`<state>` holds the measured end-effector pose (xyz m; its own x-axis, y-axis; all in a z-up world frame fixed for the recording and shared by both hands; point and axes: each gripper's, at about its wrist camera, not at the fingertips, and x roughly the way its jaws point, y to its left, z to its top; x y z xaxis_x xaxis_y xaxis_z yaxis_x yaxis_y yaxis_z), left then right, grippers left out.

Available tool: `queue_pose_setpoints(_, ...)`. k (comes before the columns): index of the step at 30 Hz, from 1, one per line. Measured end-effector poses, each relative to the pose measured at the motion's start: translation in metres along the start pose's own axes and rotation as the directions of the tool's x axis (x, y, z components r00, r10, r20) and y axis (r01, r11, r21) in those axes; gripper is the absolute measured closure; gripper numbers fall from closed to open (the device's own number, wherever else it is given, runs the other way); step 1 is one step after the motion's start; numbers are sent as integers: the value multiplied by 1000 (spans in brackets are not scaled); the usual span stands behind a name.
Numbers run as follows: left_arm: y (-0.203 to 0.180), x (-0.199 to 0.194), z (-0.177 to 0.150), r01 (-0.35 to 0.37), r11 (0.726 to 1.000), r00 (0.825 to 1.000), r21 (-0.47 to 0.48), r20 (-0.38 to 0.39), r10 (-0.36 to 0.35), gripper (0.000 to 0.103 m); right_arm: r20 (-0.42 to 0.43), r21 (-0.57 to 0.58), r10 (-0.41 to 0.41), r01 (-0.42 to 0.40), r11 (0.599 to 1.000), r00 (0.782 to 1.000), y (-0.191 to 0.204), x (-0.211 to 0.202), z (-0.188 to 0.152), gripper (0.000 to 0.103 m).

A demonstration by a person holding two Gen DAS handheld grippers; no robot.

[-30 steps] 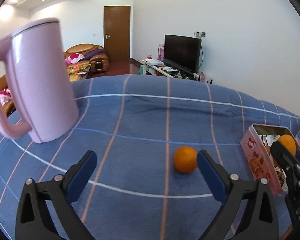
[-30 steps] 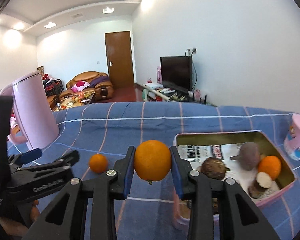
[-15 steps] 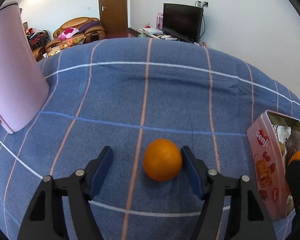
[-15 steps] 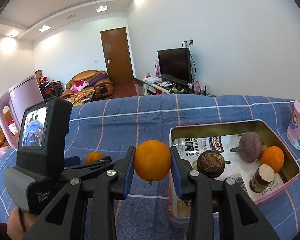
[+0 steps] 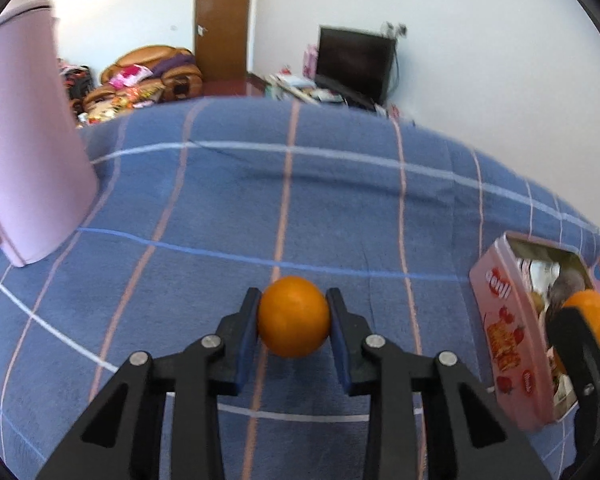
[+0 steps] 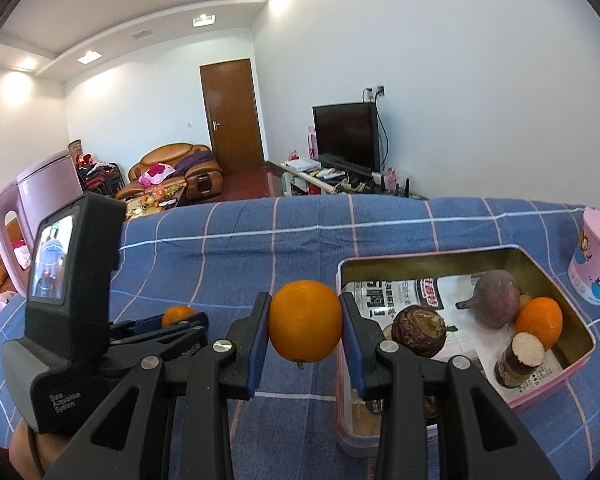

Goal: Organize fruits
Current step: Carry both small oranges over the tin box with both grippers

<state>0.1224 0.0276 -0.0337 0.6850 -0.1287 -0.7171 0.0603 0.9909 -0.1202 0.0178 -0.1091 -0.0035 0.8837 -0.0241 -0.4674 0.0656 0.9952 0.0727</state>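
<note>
Three oranges are in sight, taking the pink tin (image 6: pixel 548 384) as the landmark. One small orange (image 5: pixel 293 316) sits well to the tin's left, pinched between the blue pads of the left tool (image 5: pixel 293 322). A larger orange (image 6: pixel 305 321) hangs just left of the tin's near corner, clamped in the right tool (image 6: pixel 305 330). A third orange (image 6: pixel 539 322) lies inside the tin against its right wall. Also inside are one purple round root (image 6: pixel 496 300), one brown scaly fruit (image 6: pixel 419 331) and one cut tuber piece (image 6: pixel 518 360) standing on end. One pink jug (image 5: pixel 28 148) stands far left of the tin; one pink cartoon cup (image 6: pixel 596 258) stands just behind and right of it.

Half a second ago the left tool's pads stood wide, the right pad touching the small orange and the left pad apart from it; now both pads press its sides. The right tool's grip on the larger orange is unchanged.

The tin is rectangular, with a metallic gold inner wall, and is lined with printed newspaper. The oranges have smooth, slightly glossy peel; the larger one shows a small stem nub beneath. The tabletop (image 5: pixel 340 208) wears a blue woven cloth crossed by white, peach and blue lines.
</note>
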Motion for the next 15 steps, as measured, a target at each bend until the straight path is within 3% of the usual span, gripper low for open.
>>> queue_pose_setpoints(9, 9, -44, -18, -61, 997, 983, -47, 168, 69, 69, 70, -73, -24, 29, 997, 997, 15, -14, -1, 67)
queue_pose_setpoints(15, 8, -57, -24, -88, 995, 971, -37, 218, 94, 69, 94, -76, -39, 46, 996, 995, 15, -20, -2, 67)
